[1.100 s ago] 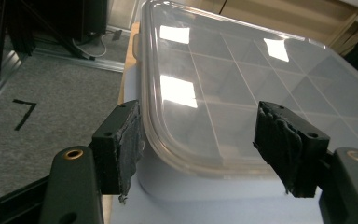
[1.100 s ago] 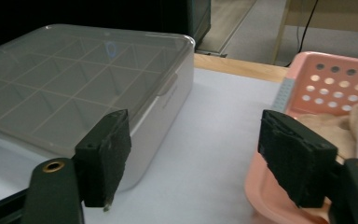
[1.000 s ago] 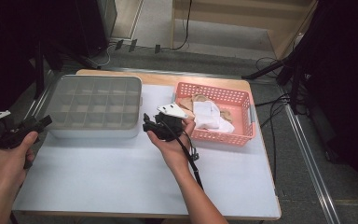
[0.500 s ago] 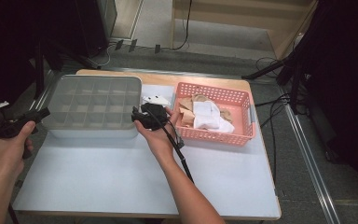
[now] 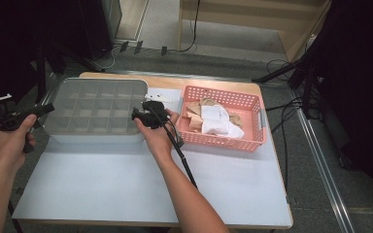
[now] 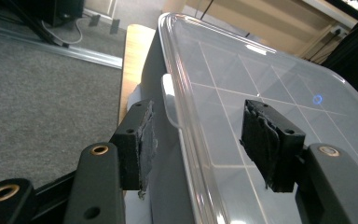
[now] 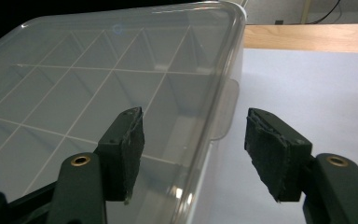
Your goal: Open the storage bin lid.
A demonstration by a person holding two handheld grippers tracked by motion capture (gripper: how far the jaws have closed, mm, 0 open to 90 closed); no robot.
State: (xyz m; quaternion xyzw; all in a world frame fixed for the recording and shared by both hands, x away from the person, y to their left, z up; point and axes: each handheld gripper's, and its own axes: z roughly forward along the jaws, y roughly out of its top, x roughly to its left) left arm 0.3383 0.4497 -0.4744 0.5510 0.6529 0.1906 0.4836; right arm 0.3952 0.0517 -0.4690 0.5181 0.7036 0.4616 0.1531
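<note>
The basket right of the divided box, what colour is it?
Pink-salmon plastic mesh basket, clearest in the high view.

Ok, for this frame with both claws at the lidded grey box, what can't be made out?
- Box contents: in the high view the frosted lid blurs the compartments, so whether they hold anything is unclear.
- Basket items: white and tan cloth is piled up, so the pieces cannot be counted.
- Left claw and right claw: the jaws straddle the lid's rim with a gap on each side; contact lower down is cut off by the bottom edge.
</note>
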